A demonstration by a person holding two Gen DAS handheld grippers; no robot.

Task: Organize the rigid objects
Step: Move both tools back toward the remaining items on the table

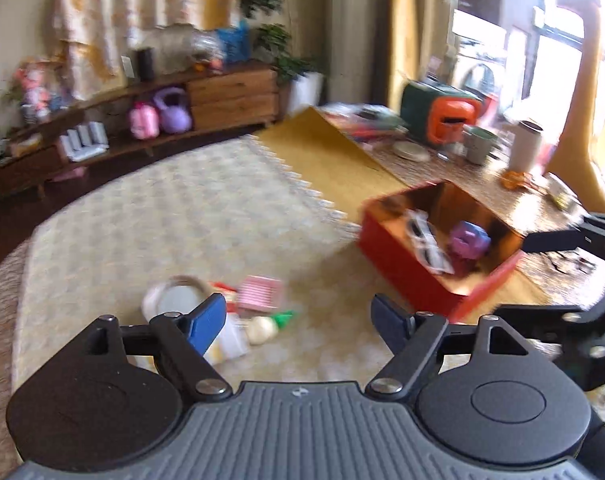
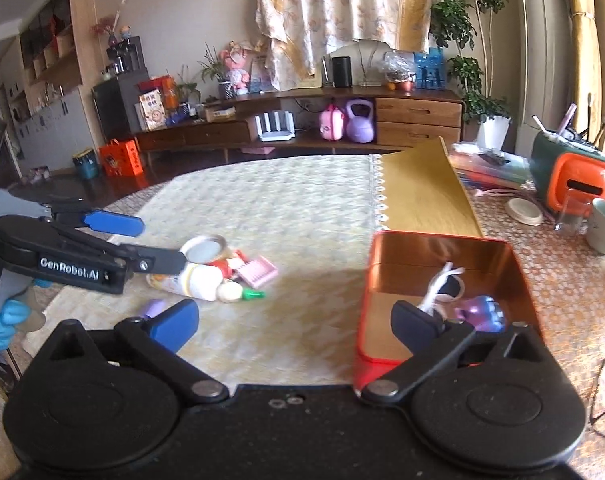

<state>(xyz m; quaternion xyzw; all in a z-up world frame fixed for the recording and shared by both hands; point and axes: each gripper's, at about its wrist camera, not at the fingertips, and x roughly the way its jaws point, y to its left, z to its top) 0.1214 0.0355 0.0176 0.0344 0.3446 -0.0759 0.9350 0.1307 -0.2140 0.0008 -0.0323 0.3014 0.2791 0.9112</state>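
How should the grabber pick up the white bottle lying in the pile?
Probably grip the white bottle across its round body, coming down from above. It lies on its side, and the roll of tape and the pink comb crowd its far side, so above looks clearest.

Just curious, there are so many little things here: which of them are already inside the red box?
The white-framed sunglasses and the purple plastic toy lie inside the red box; the others sit heaped on the cloth.
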